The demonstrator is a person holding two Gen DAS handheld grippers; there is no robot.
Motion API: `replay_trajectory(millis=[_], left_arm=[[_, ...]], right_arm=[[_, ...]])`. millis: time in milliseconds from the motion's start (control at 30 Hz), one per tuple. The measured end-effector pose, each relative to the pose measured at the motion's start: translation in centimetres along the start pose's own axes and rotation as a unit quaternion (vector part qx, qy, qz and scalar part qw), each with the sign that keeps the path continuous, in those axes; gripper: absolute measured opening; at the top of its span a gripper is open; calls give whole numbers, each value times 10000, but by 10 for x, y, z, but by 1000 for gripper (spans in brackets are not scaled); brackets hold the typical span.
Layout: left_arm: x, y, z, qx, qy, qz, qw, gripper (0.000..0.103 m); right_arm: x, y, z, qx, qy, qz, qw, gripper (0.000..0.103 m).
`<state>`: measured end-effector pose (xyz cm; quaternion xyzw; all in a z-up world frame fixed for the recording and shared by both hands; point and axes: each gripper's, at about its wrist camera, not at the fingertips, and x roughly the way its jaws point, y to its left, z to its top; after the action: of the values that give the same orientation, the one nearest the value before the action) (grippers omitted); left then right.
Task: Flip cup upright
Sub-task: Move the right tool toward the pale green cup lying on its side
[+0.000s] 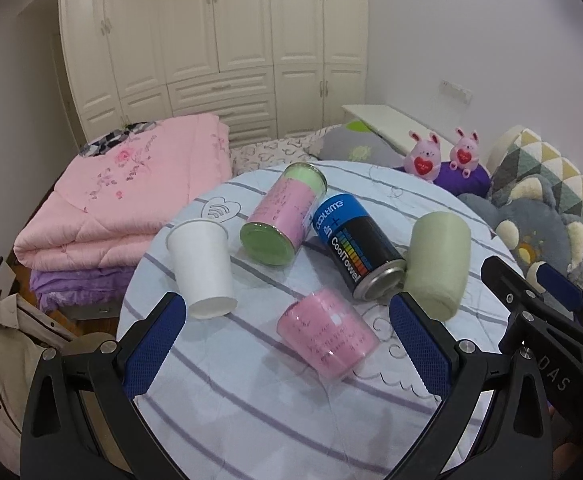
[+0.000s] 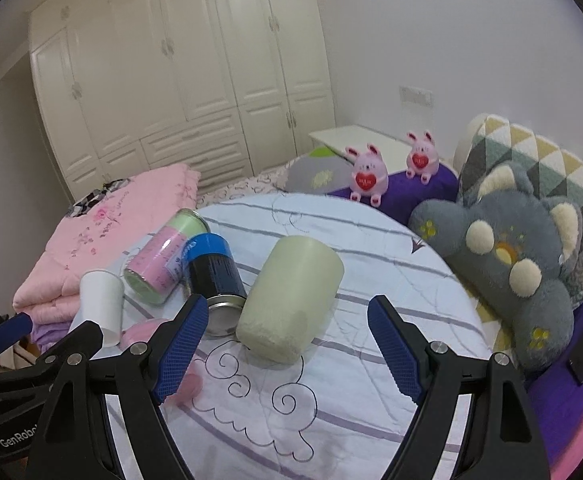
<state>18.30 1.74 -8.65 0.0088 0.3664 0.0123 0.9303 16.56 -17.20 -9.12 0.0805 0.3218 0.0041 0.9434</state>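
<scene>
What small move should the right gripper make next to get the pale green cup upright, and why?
Probably ease the right gripper forward so its open jaws straddle the pale green cup. The cup lies on its side just ahead of the fingertips, not yet between them, touching the blue can.

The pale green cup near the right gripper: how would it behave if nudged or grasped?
The pale green cup lies on its side on soft bedding, so it would probably roll little. Its matte, thick-looking wall suggests a firm, non-slippery grip.
</scene>
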Motion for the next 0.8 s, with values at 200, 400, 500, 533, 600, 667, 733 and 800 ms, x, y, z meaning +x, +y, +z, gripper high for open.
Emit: replay_trajectory(millis=[200,400,500,533,600,667,733,800], left_arm=[[23,-2,10,29,36,37,10000,103],[46,-2,19,21,157,91,9998,103],[55,-3,24,29,175,122,9998,103],[57,-3,24,39,173,139,9997,103],[63,-4,26,71,184,214,9996,103],[69,-5,27,77,199,243,9995,103],[73,-6,27,95,202,320,9992,103],[77,-6,27,111,210,366,9990,103]], right_arm=[[25,-5,4,112,111,-2,9999,83],[48,-6,10,270,349,-2,9990,83],[62,-7,11,436,518,-11,9977,83],[66,-8,11,489,574,-26,9972,83],[73,-9,10,590,673,-28,9960,83],[80,-11,9,707,773,15,9945,83],[86,-12,8,798,877,46,9929,83],[93,-13,6,907,996,95,9908,83]])
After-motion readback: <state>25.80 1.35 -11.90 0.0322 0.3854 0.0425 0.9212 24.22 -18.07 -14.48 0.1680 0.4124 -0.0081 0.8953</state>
